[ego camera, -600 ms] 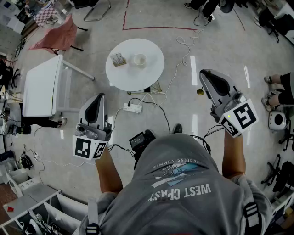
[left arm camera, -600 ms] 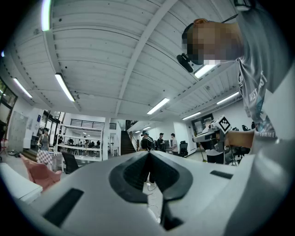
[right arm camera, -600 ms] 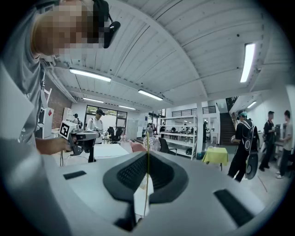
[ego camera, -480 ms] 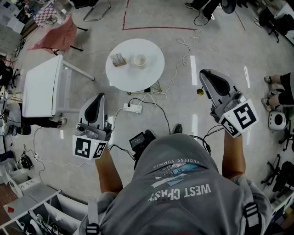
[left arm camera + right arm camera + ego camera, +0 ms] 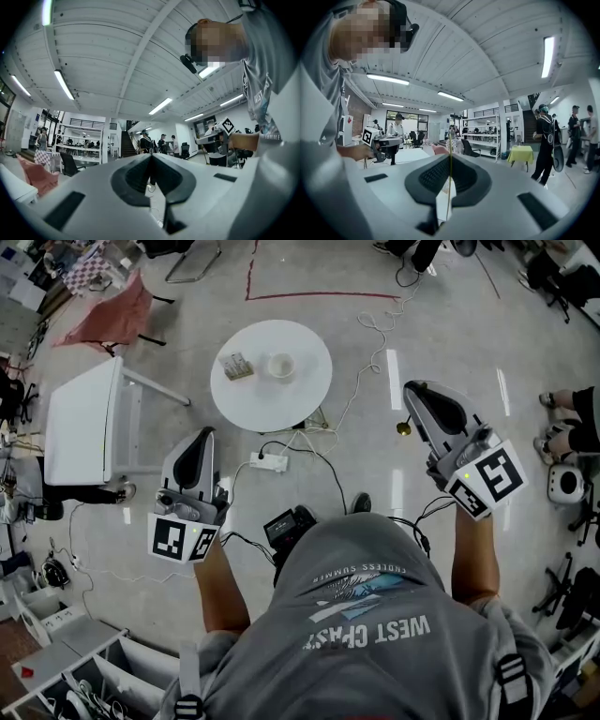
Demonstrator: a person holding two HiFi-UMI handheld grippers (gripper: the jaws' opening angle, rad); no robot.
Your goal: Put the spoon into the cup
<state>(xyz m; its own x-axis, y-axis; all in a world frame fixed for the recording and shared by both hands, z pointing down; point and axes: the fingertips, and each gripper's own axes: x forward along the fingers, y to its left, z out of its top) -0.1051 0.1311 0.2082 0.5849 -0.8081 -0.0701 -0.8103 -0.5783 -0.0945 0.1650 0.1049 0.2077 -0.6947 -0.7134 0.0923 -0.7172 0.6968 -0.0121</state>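
Round white tabletop (image 5: 272,404) at 12 o'clock, well apart from left gripper (image 5: 205,437) and right gripper (image 5: 413,392), appears only in the head view; the gripper views face the ceiling (image 5: 117,56), showing both pairs of jaws clenched on nothing. The cup (image 5: 280,366) stands there, a small item (image 5: 235,366) at its 9 o'clock; the spoon, too small to pick out, is likely light, stiff, slick, best pinched mid-handle
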